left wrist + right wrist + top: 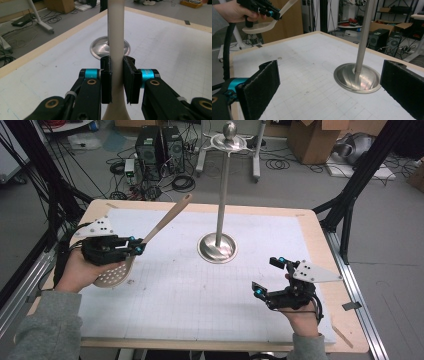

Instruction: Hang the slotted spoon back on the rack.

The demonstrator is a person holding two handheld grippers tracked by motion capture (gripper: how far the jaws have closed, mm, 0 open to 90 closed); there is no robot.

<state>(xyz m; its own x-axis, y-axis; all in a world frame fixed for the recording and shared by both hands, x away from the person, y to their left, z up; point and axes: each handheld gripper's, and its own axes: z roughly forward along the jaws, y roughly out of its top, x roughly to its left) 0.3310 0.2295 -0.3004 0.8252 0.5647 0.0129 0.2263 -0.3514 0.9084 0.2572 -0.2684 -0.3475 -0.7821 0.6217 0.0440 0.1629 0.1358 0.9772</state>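
The left gripper (138,248) is clamped on the slotted spoon (150,238) low on its handle, bowl hanging behind the fingers, likely to hang it on the metal stand (218,245). The right gripper (268,277) waits with fingers spread, holding nothing.

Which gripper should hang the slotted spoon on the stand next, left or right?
Left. The left gripper is already shut on the slotted spoon, held above the table beside the stand. The right gripper is open and holds nothing, low near the table's front edge.
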